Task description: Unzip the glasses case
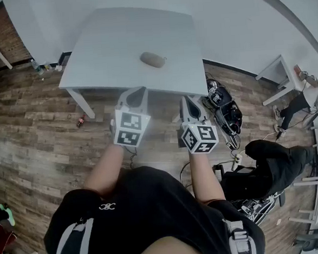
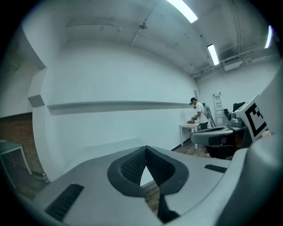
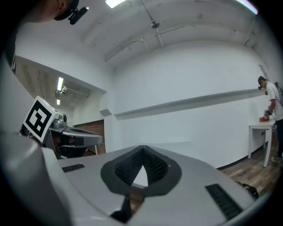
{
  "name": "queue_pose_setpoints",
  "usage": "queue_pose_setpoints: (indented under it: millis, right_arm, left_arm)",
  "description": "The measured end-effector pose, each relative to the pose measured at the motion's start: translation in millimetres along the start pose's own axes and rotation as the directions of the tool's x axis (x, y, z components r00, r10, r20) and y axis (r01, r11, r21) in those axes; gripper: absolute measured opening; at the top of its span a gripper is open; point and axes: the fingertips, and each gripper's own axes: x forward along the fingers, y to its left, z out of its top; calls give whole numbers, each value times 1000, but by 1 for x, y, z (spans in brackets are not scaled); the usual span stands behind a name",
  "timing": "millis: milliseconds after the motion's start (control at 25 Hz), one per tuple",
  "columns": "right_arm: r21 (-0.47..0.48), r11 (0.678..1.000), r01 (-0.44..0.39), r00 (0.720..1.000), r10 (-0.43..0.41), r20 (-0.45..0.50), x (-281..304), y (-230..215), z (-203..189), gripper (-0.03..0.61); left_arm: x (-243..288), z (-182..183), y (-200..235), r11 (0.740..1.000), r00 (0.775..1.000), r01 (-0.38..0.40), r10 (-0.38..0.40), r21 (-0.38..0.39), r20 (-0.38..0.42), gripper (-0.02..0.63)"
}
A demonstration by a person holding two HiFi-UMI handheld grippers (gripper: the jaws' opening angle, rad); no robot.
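Lying on the white table [image 1: 105, 51], the glasses case [image 1: 153, 59] sits apart from both grippers; the left gripper [image 1: 139, 90] is clenched on nothing. The right gripper [image 1: 184, 98] is clenched too, empty.

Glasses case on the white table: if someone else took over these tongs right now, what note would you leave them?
Left tongs: shut, nothing in them, held in the air near the front edge of the table.
Right tongs: shut, empty, beside the left ones, well short of the case.
Glasses case: lies alone near the middle of the table, untouched. It looks closed, but the zip is too small to make out.
Done: nothing yet.
Left: bring both tongs to the case, probably steady it with one pair, catch the zip pull with the other and draw it round.
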Motion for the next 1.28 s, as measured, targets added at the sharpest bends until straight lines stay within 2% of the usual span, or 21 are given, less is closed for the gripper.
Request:
queue_pose_setpoints:
  millis: [240, 440, 760, 1000, 1160, 1280]
  right_arm:
    - [-16, 1000, 3, 1000, -2, 28, 1, 17, 7, 14]
    - [-77, 993, 85, 996, -81, 47, 6, 19, 16, 14]
    - [-96, 990, 108, 994, -105, 31, 26, 38, 12, 14]
    - [-43, 995, 86, 996, -87, -7, 62, 68, 4, 14]
    - [114, 992, 60, 997, -55, -51, 90, 97, -11, 14]
    - [155, 985, 79, 995, -68, -72, 103, 112, -19, 14]
  left_arm:
    - [-7, -1, 9, 1000, 1000, 7, -7, -22, -1, -6]
    - [-8, -14, 22, 997, 1000, 0, -2, -78, -26, -6]
    - [-7, -21, 50, 993, 999, 22, -26, -116, -28, -6]
    - [-11, -36, 94, 989, 999, 28, -33, -143, -34, -5]
    - [-19, -46, 133, 988, 999, 35, -40, -150, -32, -6]
    - [-25, -54, 162, 986, 998, 42, -48, -161, -33, -6]
